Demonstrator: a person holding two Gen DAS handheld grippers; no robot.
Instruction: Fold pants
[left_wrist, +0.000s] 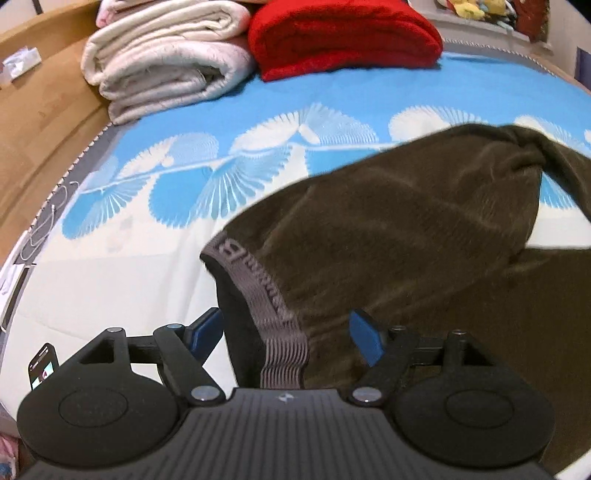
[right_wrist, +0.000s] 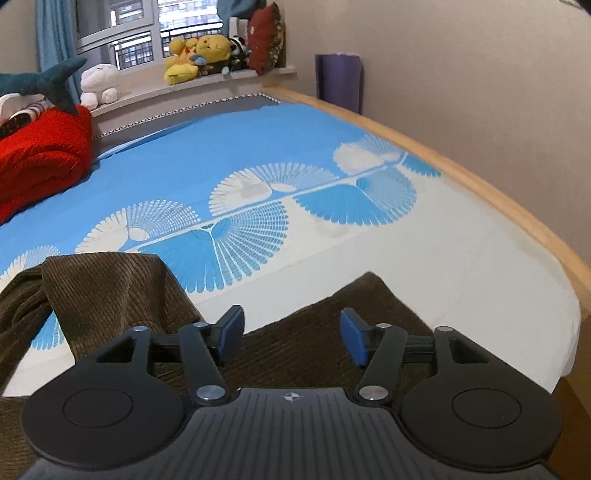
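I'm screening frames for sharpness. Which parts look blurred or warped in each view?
Left wrist: the pants look smeared, waistband lettering unreadable, while the gripper is crisp. Right wrist: corduroy ribs read sharper; fisheye bows the bed frame.

The grey elastic waistband (left_wrist: 258, 284) of the brown corduroy pants (left_wrist: 406, 236) carries woven lettering, seen upside down and too blurred to read, one large character perhaps a "B" or "6", and a small phone screen (left_wrist: 43, 365) at the left edge shows nothing legible.
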